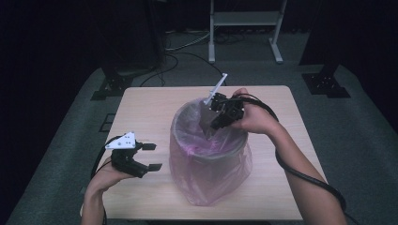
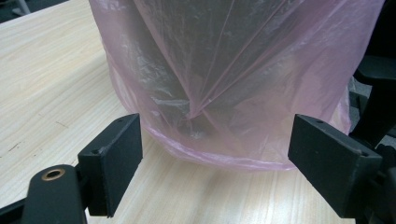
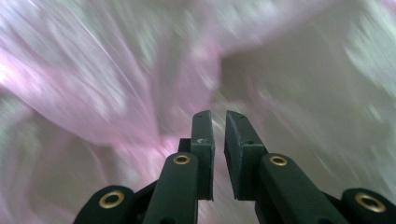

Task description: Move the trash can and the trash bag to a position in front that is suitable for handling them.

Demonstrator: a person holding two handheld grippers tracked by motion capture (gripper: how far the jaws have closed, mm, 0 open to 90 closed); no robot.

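A round bin lined with a thin pink bag (image 1: 209, 159) stands in the middle of the wooden table (image 1: 150, 108). My left gripper (image 1: 152, 156) rests low at the bin's left, open wide, its jaws facing the bag (image 2: 224, 70) without touching it; the left gripper (image 2: 224, 163) has nothing between its pads (image 2: 116, 158). My right gripper (image 1: 215, 125) dips over the far rim into the bin's mouth. In the right gripper view, the right gripper (image 3: 218, 116) has its jaws almost together, with only a narrow slit, and the blurred pink bag (image 3: 93, 84) lies beyond them.
The table's front edge is close behind the bin. Bare tabletop (image 1: 281, 187) lies left and right of it. On the floor beyond stand a white frame (image 1: 244, 18), two black stand bases (image 1: 112, 84) (image 1: 326, 82) and loose cables (image 1: 187, 47).
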